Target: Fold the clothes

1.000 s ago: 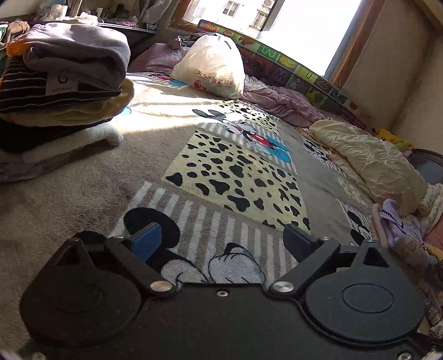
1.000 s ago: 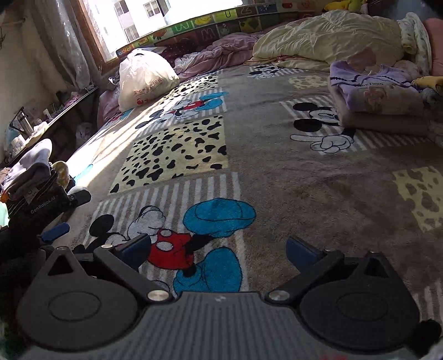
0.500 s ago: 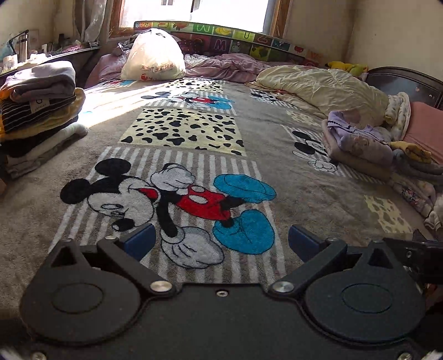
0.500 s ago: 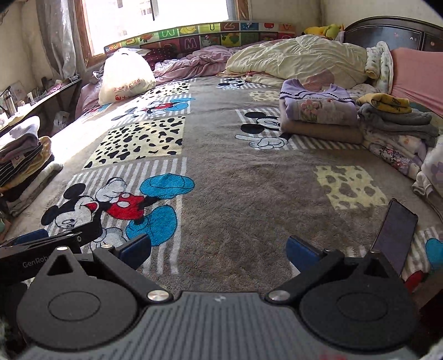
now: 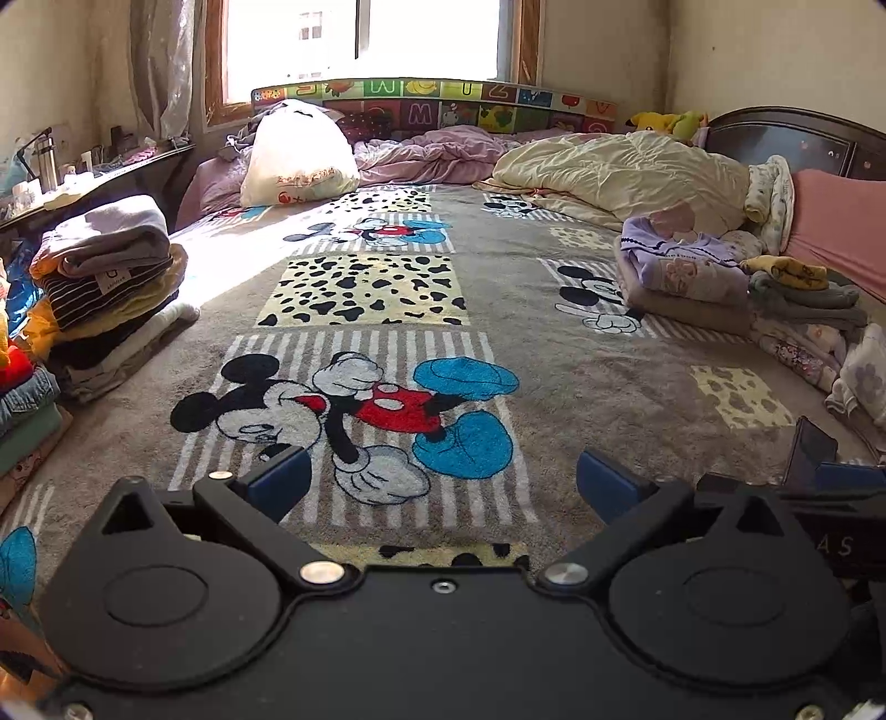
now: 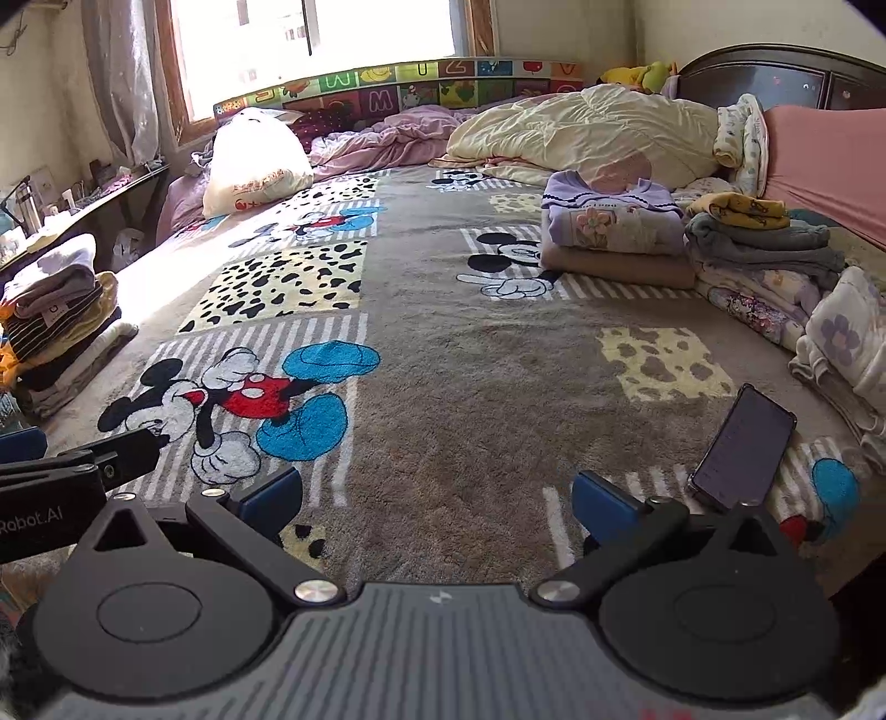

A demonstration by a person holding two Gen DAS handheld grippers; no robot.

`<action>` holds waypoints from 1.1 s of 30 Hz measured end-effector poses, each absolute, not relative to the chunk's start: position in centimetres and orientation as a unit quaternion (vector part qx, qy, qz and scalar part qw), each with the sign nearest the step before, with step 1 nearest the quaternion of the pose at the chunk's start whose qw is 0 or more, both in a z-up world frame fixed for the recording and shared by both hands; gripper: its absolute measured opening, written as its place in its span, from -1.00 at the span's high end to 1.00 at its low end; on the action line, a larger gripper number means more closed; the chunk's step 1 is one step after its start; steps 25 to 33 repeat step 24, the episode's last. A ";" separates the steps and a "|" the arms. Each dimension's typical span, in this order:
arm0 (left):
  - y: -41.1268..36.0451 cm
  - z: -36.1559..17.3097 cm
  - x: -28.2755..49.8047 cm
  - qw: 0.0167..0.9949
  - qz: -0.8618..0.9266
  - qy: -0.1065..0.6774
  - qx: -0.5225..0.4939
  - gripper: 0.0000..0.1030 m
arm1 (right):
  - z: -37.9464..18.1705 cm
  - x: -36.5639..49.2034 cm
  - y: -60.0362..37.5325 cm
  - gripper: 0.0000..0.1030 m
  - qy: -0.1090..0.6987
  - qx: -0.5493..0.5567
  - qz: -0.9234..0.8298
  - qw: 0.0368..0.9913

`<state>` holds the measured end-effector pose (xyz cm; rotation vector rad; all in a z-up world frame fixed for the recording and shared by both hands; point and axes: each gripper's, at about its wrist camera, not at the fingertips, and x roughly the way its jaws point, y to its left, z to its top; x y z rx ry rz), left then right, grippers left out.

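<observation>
- Two stacks of folded clothes on the blanket: left stack at the frame's left edge in the left wrist view, grey top over a striped piece; right stack upper right in the right wrist view, purple top over a beige piece.
- More folded pieces right of the purple stack: yellow over grey, floral ones below, near the right edge.
- Left gripper, bottom centre: blue pads wide apart, nothing between them, hanging over the cartoon-mouse print.
- Right gripper, bottom centre: likewise spread, empty, over bare grey pile.
- Each gripper shows at the edge of the other's view; they are side by side, apart.
- Phone lies dark on the blanket, lower right, just beside the right gripper's right finger.
- Cream quilt bunched upper right; white bag upper left, sunlit, below the window.
</observation>
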<state>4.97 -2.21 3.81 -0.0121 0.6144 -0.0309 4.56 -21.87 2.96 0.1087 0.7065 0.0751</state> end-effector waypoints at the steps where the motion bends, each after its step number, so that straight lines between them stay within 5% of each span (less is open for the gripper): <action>1: -2.3 3.9 4.6 0.953 -0.014 0.302 -0.004 -1.00 | 3.1 4.2 -21.9 -0.99 0.344 0.054 0.038 0.937; 33: -1.5 5.8 -0.5 0.962 0.017 0.271 0.028 -1.00 | 6.0 0.0 -21.4 -0.99 0.320 0.064 0.071 0.942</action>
